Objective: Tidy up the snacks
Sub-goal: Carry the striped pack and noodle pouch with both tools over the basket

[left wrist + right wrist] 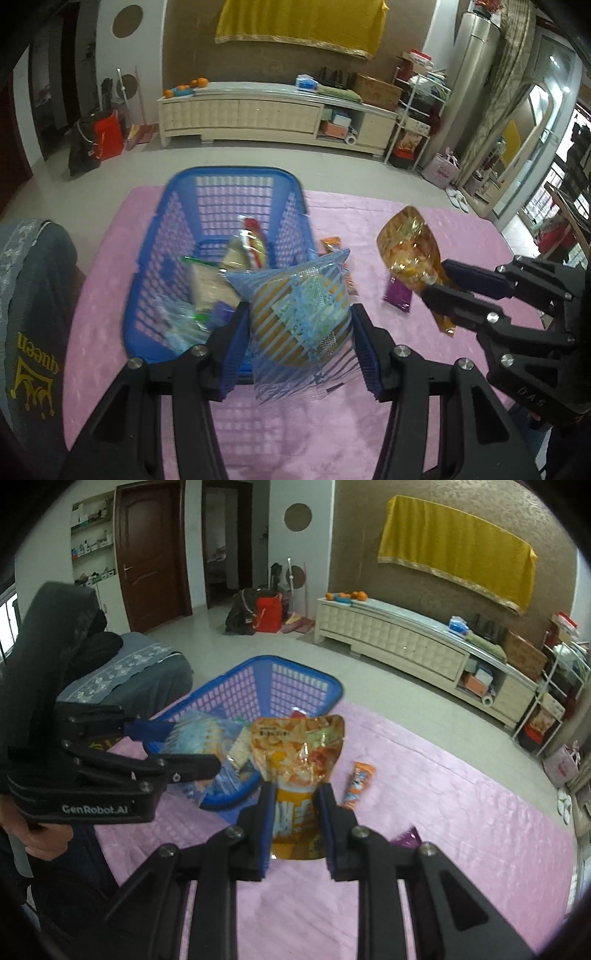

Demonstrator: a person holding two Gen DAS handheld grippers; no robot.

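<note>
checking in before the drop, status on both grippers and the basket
Left gripper shut on blue-striped clear snack bag. Right gripper shut on orange foil chip pouch. Blue plastic lattice basket ahead, partly filled; nothing blocking.

Motion-blurred packets inside the blue basket (147,280) stay unreadable.

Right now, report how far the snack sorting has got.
Done: several packets already lie in the blue basket. In hand: the left gripper grips a blue-striped bag, the right gripper an orange chip pouch, both lifted. Left: an orange wrapper and a purple packet on the pink cloth.
</note>
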